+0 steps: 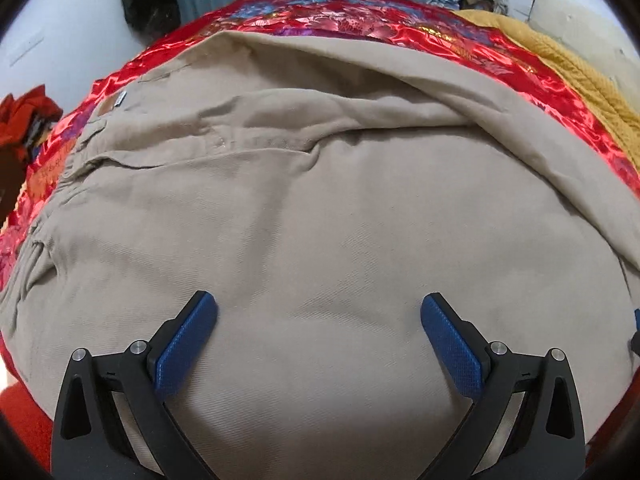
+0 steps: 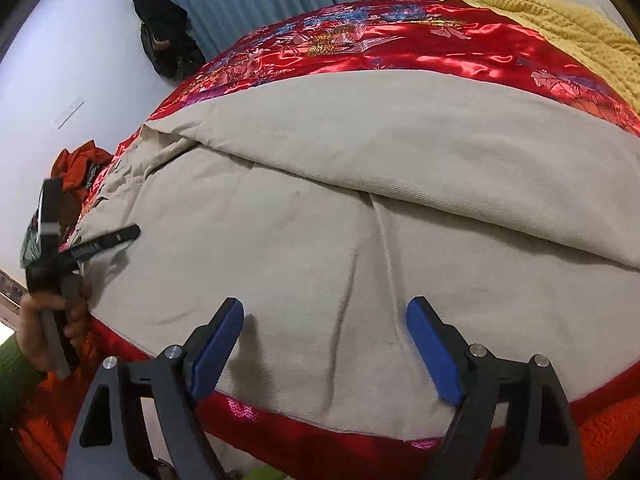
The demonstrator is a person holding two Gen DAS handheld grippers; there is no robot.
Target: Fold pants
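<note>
Pants [image 1: 320, 208] lie on quilt [image 1: 360, 16]; both grippers gape.

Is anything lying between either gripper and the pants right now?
Nothing visible. The beige pants lie bare under both open grippers: the left gripper hovers over plain cloth, and so does the right gripper near the front edge. Only the red satin cover surrounds them.

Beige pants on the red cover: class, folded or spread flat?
Folded: the pants lie doubled, one leg's layer overlapping the other along a long edge.
</note>
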